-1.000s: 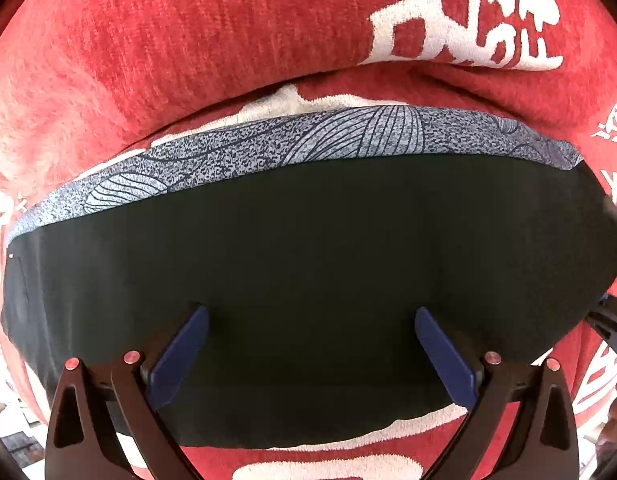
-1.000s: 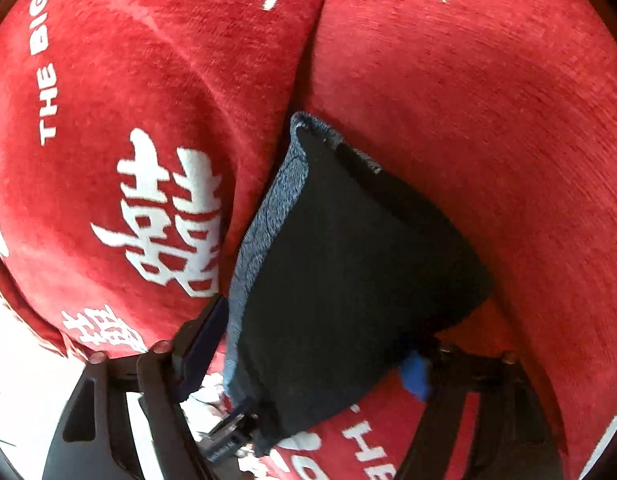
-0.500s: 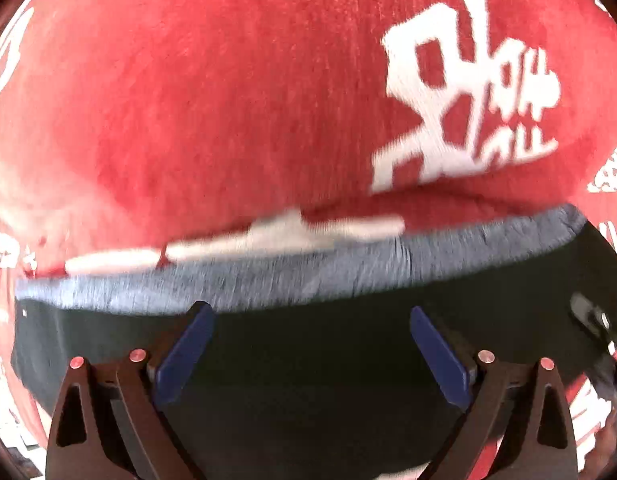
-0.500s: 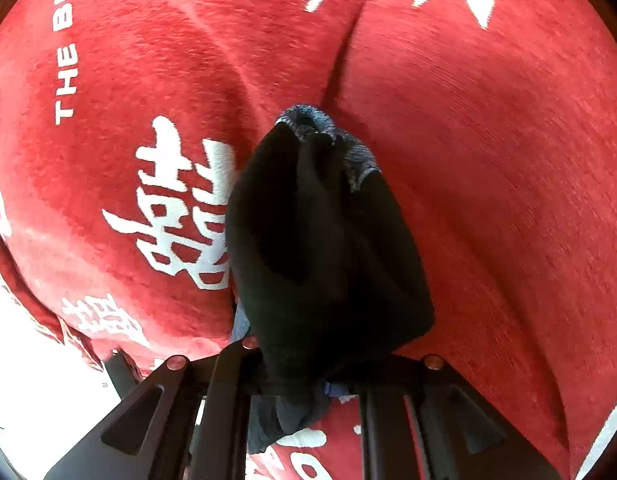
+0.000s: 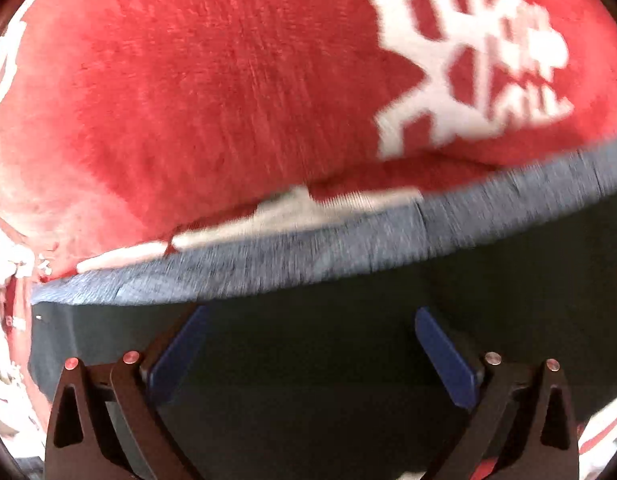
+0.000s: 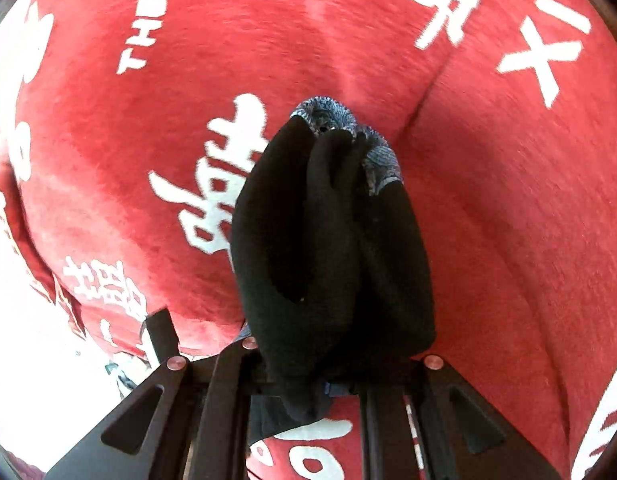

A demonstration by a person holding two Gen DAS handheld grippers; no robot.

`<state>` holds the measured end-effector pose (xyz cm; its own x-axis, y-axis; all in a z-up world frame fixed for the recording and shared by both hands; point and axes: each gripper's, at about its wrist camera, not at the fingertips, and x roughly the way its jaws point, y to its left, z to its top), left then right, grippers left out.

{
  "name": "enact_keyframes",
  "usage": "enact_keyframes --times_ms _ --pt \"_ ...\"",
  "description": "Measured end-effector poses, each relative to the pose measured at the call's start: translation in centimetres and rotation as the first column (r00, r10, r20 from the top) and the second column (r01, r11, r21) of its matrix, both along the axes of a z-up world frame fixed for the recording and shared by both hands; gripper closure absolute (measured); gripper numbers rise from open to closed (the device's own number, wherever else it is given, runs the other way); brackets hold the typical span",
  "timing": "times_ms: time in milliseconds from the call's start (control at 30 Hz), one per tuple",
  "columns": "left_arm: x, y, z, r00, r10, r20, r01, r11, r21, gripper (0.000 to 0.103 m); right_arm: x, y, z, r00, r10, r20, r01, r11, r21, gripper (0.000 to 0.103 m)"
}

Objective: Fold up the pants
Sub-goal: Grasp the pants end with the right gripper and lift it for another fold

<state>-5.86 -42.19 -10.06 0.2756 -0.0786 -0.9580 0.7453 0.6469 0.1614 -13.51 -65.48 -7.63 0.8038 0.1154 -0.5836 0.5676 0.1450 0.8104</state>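
Pants (image 6: 332, 248), black with a grey patterned waistband (image 5: 308, 256), are what I am folding, and I judge the step in hand to be the first fold: one end is gathered and lifted so it can be carried over the rest of the garment.

My right hand-held gripper (image 6: 328, 388) is clamped narrow on a bunched handful of the black cloth. The fabric rises out of the closed jaws and hangs forward in thick folds, with a bit of the grey waistband curled at its far tip. It sits clear above the red blanket (image 6: 488, 220) with white lettering that covers the surface below.

My left hand-held gripper (image 5: 308, 360) stands wide, its blue pads (image 5: 444, 360) well apart and nothing pressed between them. It points steeply down over the flat part of the pants, which fills the view beneath and between the fingers; the waistband runs across just beyond the fingertips, and the red blanket lies past that. I cannot tell whether the fingertips touch the cloth, since this view is blurred.

Next, I think, the right side must carry its bundle across toward the waistband edge and lay it flat, while the left pins or pinches the near layer so the garment does not slide.
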Motion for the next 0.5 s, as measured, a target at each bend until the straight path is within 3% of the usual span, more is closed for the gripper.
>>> enact_keyframes --times_ms 133,267,367,500 --pt "-2.8 2.4 -1.4 0.998 -0.055 -0.028 0.056 0.998 0.042 0.000 1.6 1.4 3.0 0.998 0.056 -0.020 -0.058 0.994 -0.095 0.090" --pt "-2.5 4.0 -1.3 0.997 -0.044 -0.065 0.044 0.999 0.006 0.000 4.0 3.6 5.9 0.988 0.144 -0.058 -0.153 0.968 -0.198 0.090" --pt "-0.6 6.9 0.7 0.999 0.012 -0.041 -0.014 0.998 -0.053 0.000 6.4 6.0 8.6 0.972 0.213 -0.099 -0.232 0.929 -0.289 0.090" --pt "3.1 13.1 3.2 0.995 0.101 0.003 -0.100 0.991 -0.089 0.000 11.3 11.2 11.3 0.923 0.315 -0.222 -0.383 0.822 -0.422 0.089"
